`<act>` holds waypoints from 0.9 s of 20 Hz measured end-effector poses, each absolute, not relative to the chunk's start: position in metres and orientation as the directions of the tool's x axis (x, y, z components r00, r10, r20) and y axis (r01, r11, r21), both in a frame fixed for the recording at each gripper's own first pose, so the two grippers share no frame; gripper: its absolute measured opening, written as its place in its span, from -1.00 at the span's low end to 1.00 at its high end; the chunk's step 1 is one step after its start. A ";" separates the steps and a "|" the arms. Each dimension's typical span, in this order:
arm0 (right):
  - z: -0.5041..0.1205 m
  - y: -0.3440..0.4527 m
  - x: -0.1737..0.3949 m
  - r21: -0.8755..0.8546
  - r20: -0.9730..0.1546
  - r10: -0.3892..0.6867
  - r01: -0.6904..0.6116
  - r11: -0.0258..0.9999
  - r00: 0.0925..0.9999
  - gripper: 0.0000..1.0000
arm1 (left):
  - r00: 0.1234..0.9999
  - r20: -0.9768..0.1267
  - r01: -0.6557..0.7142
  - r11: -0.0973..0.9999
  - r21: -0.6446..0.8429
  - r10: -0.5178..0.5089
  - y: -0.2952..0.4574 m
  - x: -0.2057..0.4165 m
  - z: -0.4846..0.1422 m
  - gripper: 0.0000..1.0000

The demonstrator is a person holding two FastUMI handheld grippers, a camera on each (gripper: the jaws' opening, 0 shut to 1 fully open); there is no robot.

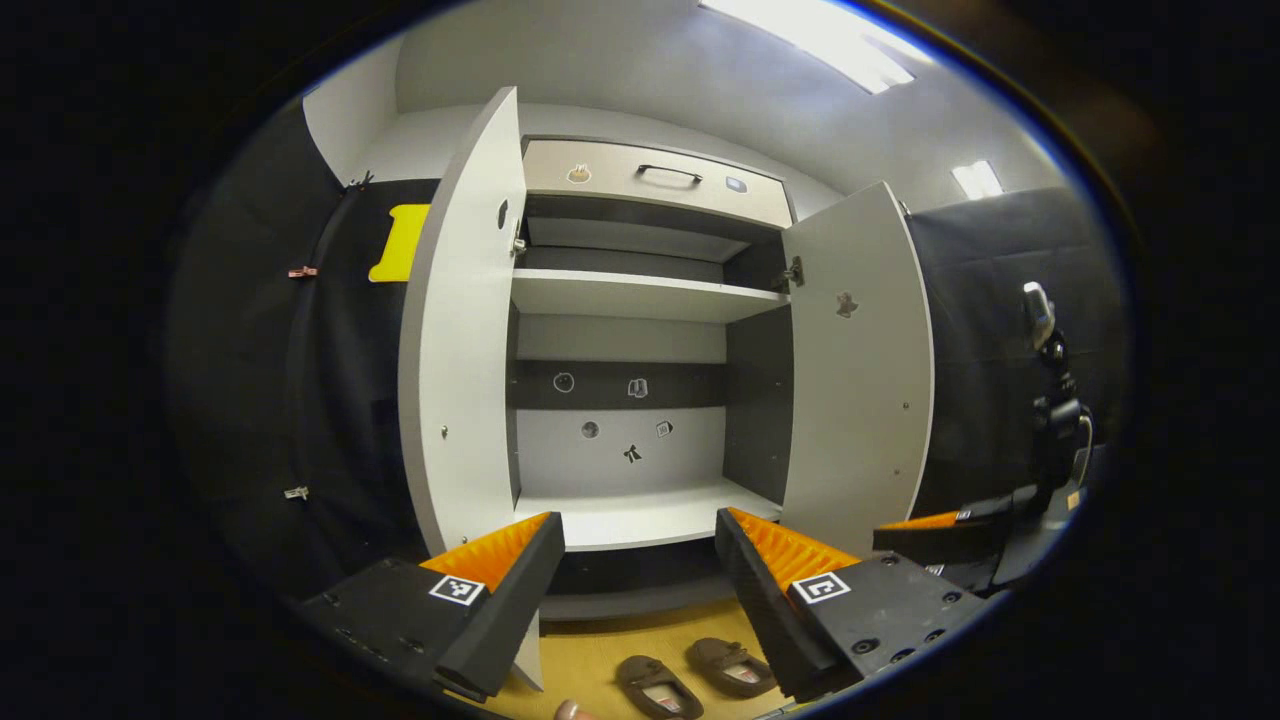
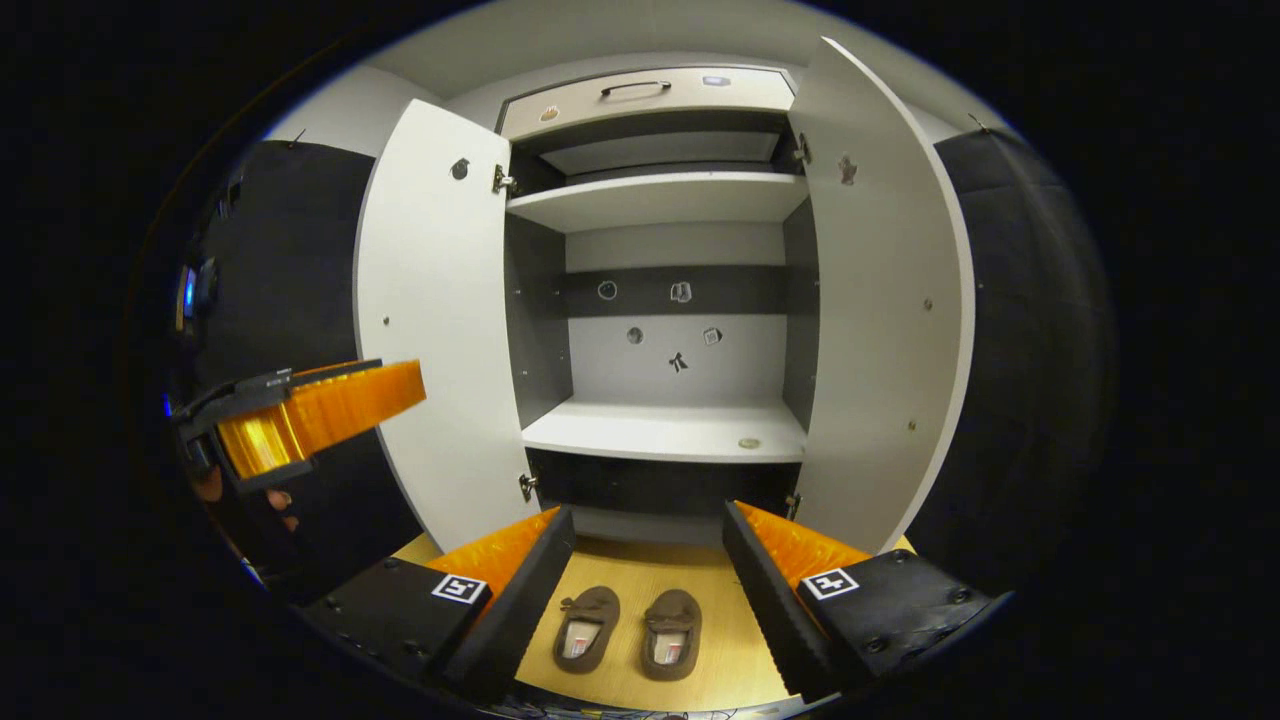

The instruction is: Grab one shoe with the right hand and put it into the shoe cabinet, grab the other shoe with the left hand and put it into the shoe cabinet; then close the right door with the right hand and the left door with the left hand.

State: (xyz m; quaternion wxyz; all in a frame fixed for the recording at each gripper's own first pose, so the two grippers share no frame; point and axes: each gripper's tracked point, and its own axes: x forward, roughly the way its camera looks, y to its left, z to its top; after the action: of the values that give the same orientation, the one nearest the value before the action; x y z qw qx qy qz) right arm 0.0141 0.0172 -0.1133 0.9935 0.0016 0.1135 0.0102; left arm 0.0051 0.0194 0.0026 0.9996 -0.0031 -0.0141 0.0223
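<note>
Right gripper view: brown suede shoes point(image 2: 628, 631) on wooden floor point(image 2: 720, 600); ribbed orange tongs point(image 2: 648, 560) released, left tongs point(image 1: 640, 565) too

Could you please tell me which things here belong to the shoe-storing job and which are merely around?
Job:
- left slipper
- right slipper
- shoe cabinet
- left door
- right door
- right gripper
- left gripper

Merely around:
- top drawer
- stickers
- camera stand

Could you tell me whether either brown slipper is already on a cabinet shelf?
No, both brown slippers lie side by side on the wooden floor.
</note>
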 end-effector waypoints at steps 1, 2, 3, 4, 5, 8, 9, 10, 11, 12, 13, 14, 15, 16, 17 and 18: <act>-0.128 0.021 0.015 0.018 -0.254 0.035 -0.032 0.999 0.967 0.96 | 0.998 0.030 -0.050 0.999 -0.009 0.051 0.021 0.006 0.003 0.92; -0.143 0.026 0.016 0.034 -0.279 0.051 -0.043 0.998 0.959 0.96 | 0.998 0.033 -0.056 0.998 -0.013 0.056 0.024 0.006 0.003 0.92; -0.159 0.029 0.016 0.044 -0.309 0.061 -0.050 0.998 0.949 0.96 | 0.997 0.037 -0.060 0.998 -0.017 0.061 0.025 0.006 0.002 0.92; -0.174 0.030 0.016 0.044 -0.336 0.064 -0.052 0.998 0.940 0.97 | 0.997 0.040 -0.067 0.998 -0.020 0.068 0.028 0.007 0.002 0.92; -0.188 0.030 0.017 0.039 -0.357 0.065 -0.054 0.998 0.932 0.98 | 0.996 0.042 -0.074 0.997 -0.022 0.075 0.030 0.007 0.001 0.92; -0.226 0.030 0.021 0.056 -0.415 0.074 -0.056 0.997 0.907 0.97 | 0.993 0.048 -0.111 0.994 -0.020 0.111 0.041 0.010 0.000 0.92; -0.237 0.029 0.024 0.064 -0.432 0.076 -0.053 0.997 0.899 0.98 | 0.991 0.049 -0.123 0.992 -0.017 0.124 0.045 0.011 -0.002 0.92; -0.250 0.026 0.027 0.070 -0.445 0.072 -0.045 0.996 0.892 0.98 | 0.990 0.051 -0.131 0.991 -0.015 0.132 0.048 0.013 -0.001 0.92; -0.262 0.024 0.029 0.076 -0.461 0.068 -0.037 0.996 0.885 0.98 | 0.989 0.054 -0.136 0.991 -0.014 0.136 0.049 0.014 -0.002 0.92; -0.275 0.022 0.031 0.080 -0.474 0.063 -0.029 0.996 0.878 0.96 | 0.988 0.059 -0.140 0.990 -0.015 0.140 0.050 0.015 -0.002 0.92; -0.287 0.020 0.033 0.087 -0.491 0.061 -0.021 0.996 0.869 0.90 | 0.988 0.065 -0.142 0.990 -0.019 0.143 0.050 0.016 -0.002 0.92; -0.302 0.017 0.035 0.093 -0.508 0.060 -0.014 0.996 0.859 0.84 | 0.987 0.070 -0.141 0.990 -0.024 0.142 0.050 0.019 -0.003 0.92; -0.317 0.015 0.037 0.097 -0.525 0.056 -0.005 0.995 0.849 0.68 | 0.987 0.075 -0.139 0.990 -0.029 0.140 0.050 0.020 -0.004 0.92; -0.333 0.012 0.037 0.099 -0.547 0.053 0.002 0.995 0.836 0.60 | 0.987 0.078 -0.135 0.990 -0.032 0.137 0.048 0.021 -0.005 0.92; -0.348 0.009 0.038 0.100 -0.563 0.049 0.009 0.995 0.825 0.59 | 0.988 0.082 -0.130 0.991 -0.033 0.132 0.048 0.022 -0.006 0.92; -0.363 0.007 0.041 0.106 -0.579 0.050 0.014 0.994 0.814 0.60 | 0.988 0.085 -0.126 0.992 -0.029 0.128 0.048 0.024 -0.008 0.92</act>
State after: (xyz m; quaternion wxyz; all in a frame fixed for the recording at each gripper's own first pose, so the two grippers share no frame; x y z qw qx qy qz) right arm 0.0409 0.0070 -0.3629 0.9508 0.0527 0.3050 0.0093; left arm 0.0242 0.0476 -0.0080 0.9970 -0.0119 -0.0432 0.0637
